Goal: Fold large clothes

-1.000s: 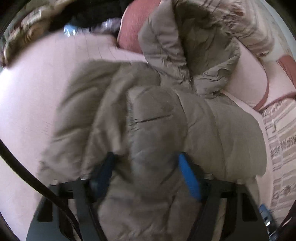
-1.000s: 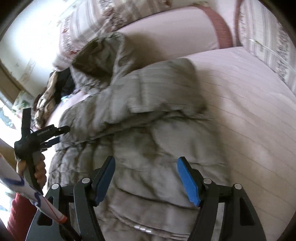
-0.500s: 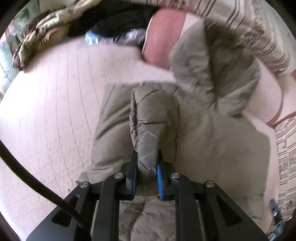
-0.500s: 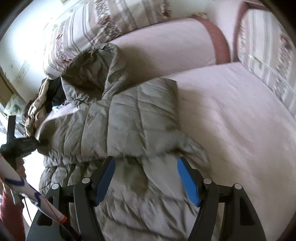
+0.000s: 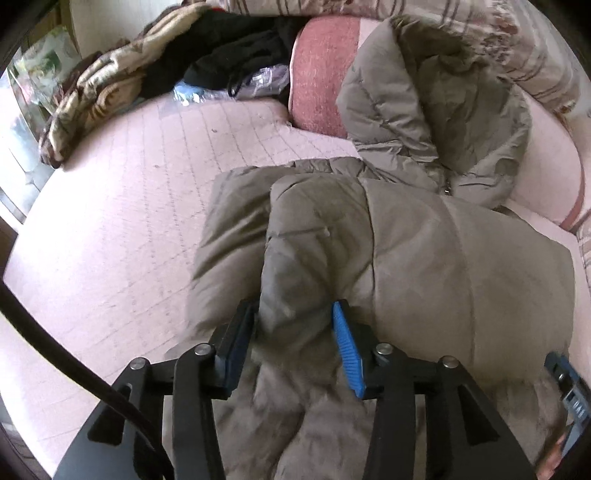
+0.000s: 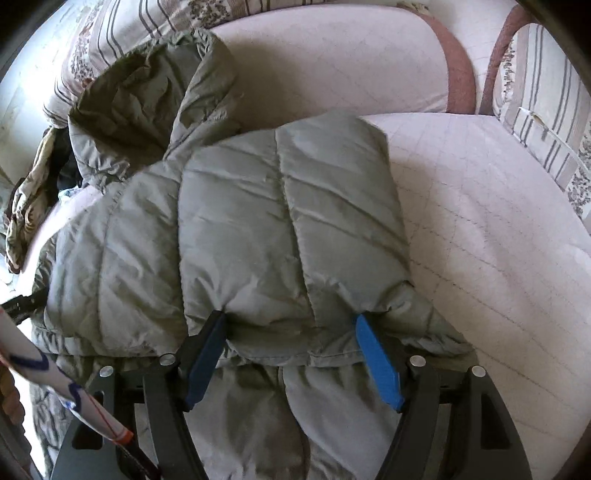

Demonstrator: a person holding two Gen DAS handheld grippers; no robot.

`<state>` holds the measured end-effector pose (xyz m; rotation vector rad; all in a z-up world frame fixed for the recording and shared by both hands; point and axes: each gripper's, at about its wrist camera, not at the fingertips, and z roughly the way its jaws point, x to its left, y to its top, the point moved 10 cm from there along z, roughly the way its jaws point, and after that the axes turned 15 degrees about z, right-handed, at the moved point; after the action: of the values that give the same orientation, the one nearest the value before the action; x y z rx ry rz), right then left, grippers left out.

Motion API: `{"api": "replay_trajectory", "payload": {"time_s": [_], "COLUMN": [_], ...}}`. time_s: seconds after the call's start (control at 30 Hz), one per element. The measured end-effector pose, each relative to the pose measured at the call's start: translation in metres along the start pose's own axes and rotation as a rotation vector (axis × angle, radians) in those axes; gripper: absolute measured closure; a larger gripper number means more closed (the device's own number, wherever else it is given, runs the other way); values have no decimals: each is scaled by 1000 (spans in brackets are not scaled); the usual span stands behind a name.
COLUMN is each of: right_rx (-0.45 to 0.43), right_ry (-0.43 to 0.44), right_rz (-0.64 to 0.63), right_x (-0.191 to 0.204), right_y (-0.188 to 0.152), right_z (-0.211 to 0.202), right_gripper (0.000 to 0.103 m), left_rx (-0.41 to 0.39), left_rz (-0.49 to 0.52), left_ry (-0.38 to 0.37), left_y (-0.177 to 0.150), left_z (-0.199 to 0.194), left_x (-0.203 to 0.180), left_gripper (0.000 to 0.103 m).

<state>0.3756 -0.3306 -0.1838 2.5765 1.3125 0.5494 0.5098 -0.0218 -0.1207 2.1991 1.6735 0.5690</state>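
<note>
The puffy jacket [image 6: 258, 229] lies on the pink bed [image 6: 498, 229], hood [image 6: 147, 96] by the striped pillow [image 6: 122, 33]. Both sleeves are folded in — left gripper [image 5: 295, 339] and right gripper [image 6: 291, 354] spread apart, pressing fabric flat.

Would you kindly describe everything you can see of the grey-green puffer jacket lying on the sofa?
The puffer jacket is a grey-olive quilted coat of smooth, slightly shiny padded fabric, stitched in puffy panels. It lies spread on the pale pink sofa seat, partly folded, with a panel doubled over its body. Its hood is propped, rumpled and open, against the backrest cushions. The left gripper has a raised fold of jacket between its blue pads, jaws partly apart; the right gripper sits open at the folded edge.
</note>
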Motion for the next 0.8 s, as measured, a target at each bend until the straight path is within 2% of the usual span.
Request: {"api": "replay_trajectory", "payload": {"time_s": [0.17,0.3,0.47,0.57,0.8], "right_rx": [-25,-32,-17,-11,-27], "right_ry": [17,17,12,19,37], "right_rz": [0,-1,-17,-34,-122], "right_x": [-7,-18,-29,-25,18], "right_y": [-13,-42,-85,-102,-118], "right_z": [-51,-91,-123,-138,-162], "right_gripper": [26,26,26,26,26], "left_rx": [-89,-105,-71,-57,-71], "left_rz": [72,79,30,19,14], "left_ry": [106,153,137,111,95], "left_y": [-33,-86,-151,-174,-186], "left_z": [-65,-106,-131,-141,-148], "left_x": [14,27,31,31,34], "left_gripper": [45,41,40,40,39]}}
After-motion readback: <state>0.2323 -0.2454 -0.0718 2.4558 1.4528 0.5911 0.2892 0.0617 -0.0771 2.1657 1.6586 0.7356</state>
